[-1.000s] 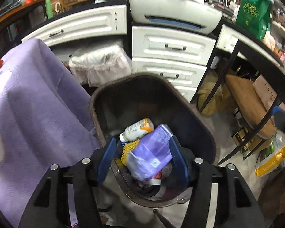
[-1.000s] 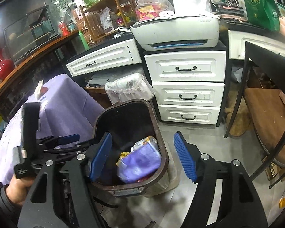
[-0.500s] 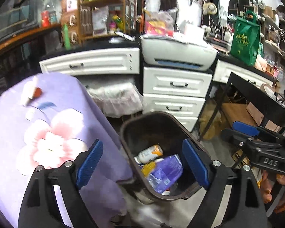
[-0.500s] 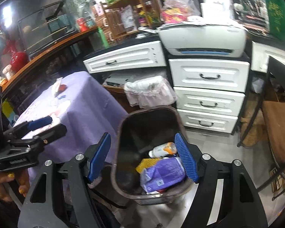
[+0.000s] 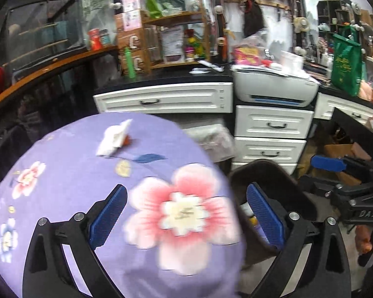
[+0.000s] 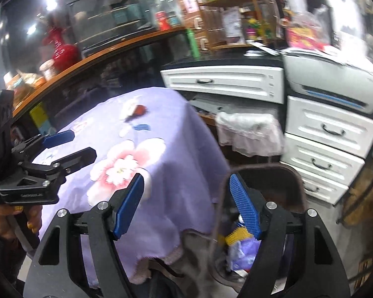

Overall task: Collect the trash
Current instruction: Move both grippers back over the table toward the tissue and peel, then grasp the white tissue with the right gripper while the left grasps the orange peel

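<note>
A white crumpled wrapper with a small red-orange piece beside it lies at the far side of the purple flowered tablecloth; it also shows in the right wrist view. The dark trash bin stands right of the table and holds a purple packet and a yellow net. My left gripper is open and empty above the table's near edge. My right gripper is open and empty between table and bin.
White drawers and a printer stand behind the bin. A second bin with a white liner sits under the counter. A chair and boxes are at right.
Both grippers have swung left and up, away from the bin and toward the table. The left view now centres on the tablecloth; the bin has slid to the right.
</note>
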`<action>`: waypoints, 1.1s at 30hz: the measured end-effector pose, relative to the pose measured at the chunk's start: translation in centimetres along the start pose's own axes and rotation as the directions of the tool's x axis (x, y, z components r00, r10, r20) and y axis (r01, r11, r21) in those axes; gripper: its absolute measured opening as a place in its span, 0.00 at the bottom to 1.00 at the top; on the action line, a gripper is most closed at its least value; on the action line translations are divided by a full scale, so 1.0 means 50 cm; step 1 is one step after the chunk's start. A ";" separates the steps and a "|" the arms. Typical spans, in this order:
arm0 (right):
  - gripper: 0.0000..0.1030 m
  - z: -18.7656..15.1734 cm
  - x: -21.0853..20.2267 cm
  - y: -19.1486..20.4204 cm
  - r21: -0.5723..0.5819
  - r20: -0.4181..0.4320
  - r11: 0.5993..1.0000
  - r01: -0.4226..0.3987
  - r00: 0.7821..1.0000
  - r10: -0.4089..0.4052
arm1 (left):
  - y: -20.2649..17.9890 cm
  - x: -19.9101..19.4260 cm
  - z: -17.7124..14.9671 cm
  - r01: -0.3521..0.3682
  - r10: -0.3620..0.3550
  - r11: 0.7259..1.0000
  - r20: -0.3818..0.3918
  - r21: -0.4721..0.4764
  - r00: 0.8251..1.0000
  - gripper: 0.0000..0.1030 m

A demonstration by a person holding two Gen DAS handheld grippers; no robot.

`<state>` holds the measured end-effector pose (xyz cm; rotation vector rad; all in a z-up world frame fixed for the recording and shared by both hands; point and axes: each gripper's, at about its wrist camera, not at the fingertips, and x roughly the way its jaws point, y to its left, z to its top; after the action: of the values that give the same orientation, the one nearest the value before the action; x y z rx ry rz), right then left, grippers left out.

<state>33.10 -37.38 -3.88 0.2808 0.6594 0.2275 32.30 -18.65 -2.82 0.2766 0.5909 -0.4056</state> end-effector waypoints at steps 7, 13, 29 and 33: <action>0.70 0.060 0.076 0.098 -0.096 -0.041 0.992 -0.080 0.996 0.077 | 0.129 0.010 -0.023 -0.087 0.085 0.995 -0.045 -0.053 0.995 0.93; 0.70 0.126 0.184 0.159 -0.118 -0.116 0.983 -0.139 0.985 0.126 | 0.222 0.028 -0.040 -0.136 0.126 0.985 -0.096 -0.108 0.987 0.93; 0.51 0.304 0.501 0.251 -0.118 -0.232 0.988 -0.102 0.970 0.072 | 0.294 0.048 -0.041 -0.127 0.109 0.978 -0.112 -0.168 0.988 0.93; 0.23 0.314 0.544 0.253 -0.078 -0.255 0.992 -0.100 0.964 0.078 | 0.297 0.060 -0.033 -0.118 0.100 0.978 -0.113 -0.171 0.989 0.93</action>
<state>62.39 -20.40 -3.37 0.1962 0.8866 0.3826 40.40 -5.76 -3.88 0.1590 0.7063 -0.2315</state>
